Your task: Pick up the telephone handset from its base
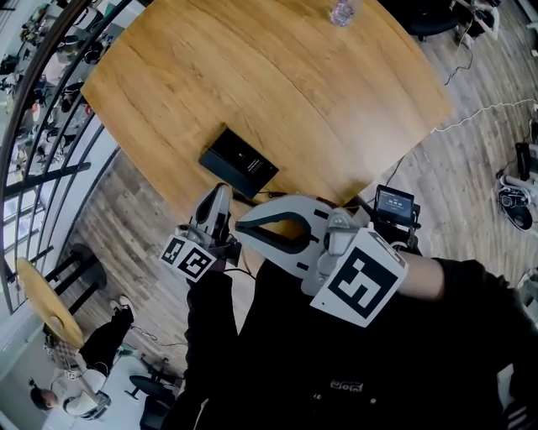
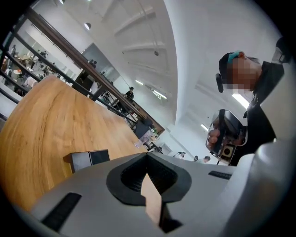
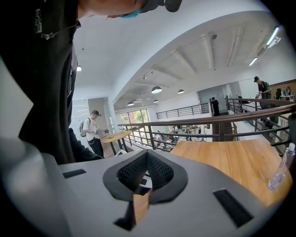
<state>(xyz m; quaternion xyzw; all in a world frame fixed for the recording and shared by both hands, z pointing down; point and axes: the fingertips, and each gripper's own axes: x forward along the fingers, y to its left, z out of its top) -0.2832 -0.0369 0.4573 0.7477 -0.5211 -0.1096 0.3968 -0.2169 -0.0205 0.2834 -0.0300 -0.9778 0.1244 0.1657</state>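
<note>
We take the telephone (image 1: 239, 161) for a flat, rigid, fairly light plastic block with slick faces. We cannot tell handset from base, so we would grip across the handset's narrow middle. It lies by the near left edge of the worktop (image 1: 319, 92), long axis running far-left to near-right, its leading end unclear. The left tool (image 1: 222, 193) and right tool (image 1: 244, 225), both closed and empty, hang just short of that edge.

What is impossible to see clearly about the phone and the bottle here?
- Phone: too small in the head view to tell its parts apart.
- Phone, left gripper view: lower edge hidden behind the left gripper.
- Bottle: cut off by the head view's top edge.
</note>
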